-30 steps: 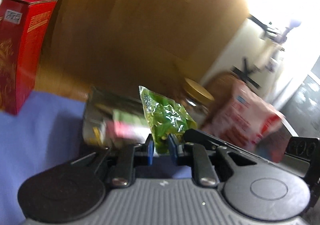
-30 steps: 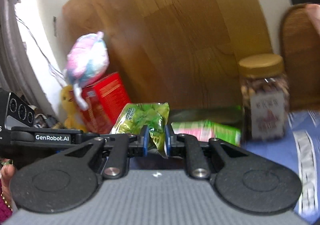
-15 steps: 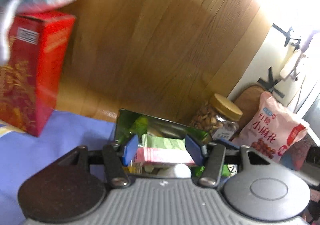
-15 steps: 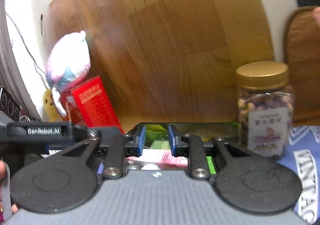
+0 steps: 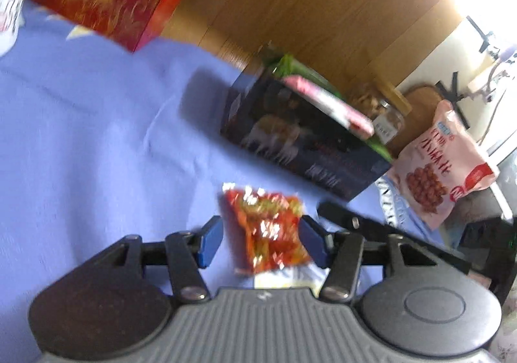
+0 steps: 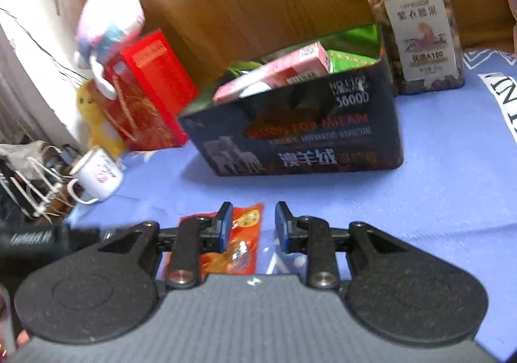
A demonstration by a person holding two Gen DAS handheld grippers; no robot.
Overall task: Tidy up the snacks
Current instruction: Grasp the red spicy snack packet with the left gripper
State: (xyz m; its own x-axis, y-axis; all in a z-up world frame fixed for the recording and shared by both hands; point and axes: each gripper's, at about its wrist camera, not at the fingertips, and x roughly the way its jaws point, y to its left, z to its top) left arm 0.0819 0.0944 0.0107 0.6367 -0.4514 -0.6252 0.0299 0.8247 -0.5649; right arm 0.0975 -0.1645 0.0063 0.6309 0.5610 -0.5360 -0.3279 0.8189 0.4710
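A red and orange snack packet (image 5: 268,230) lies flat on the blue cloth (image 5: 97,137). My left gripper (image 5: 263,242) hangs over it with the packet between its blue pads (image 5: 211,242); the jaws are closing and no pad visibly presses on the packet. In the right wrist view the same packet (image 6: 245,233) lies under my right gripper (image 6: 253,227), mostly by its left pad, and those jaws are opening with nothing gripped. Behind stands a dark box (image 6: 307,143) (image 5: 300,143) holding a pink carton (image 6: 274,72) and green packs.
A red gift box (image 6: 152,88) with a plush toy (image 6: 106,17) on top stands at the left. A white mug (image 6: 97,172) sits near it. A nut jar (image 6: 416,30) and a pink snack bag (image 5: 446,169) stand right of the dark box. A wooden panel backs everything.
One second ago both grippers were shut on a green packet above the box. They let it go, opened, and dropped toward the cloth over the red packet.
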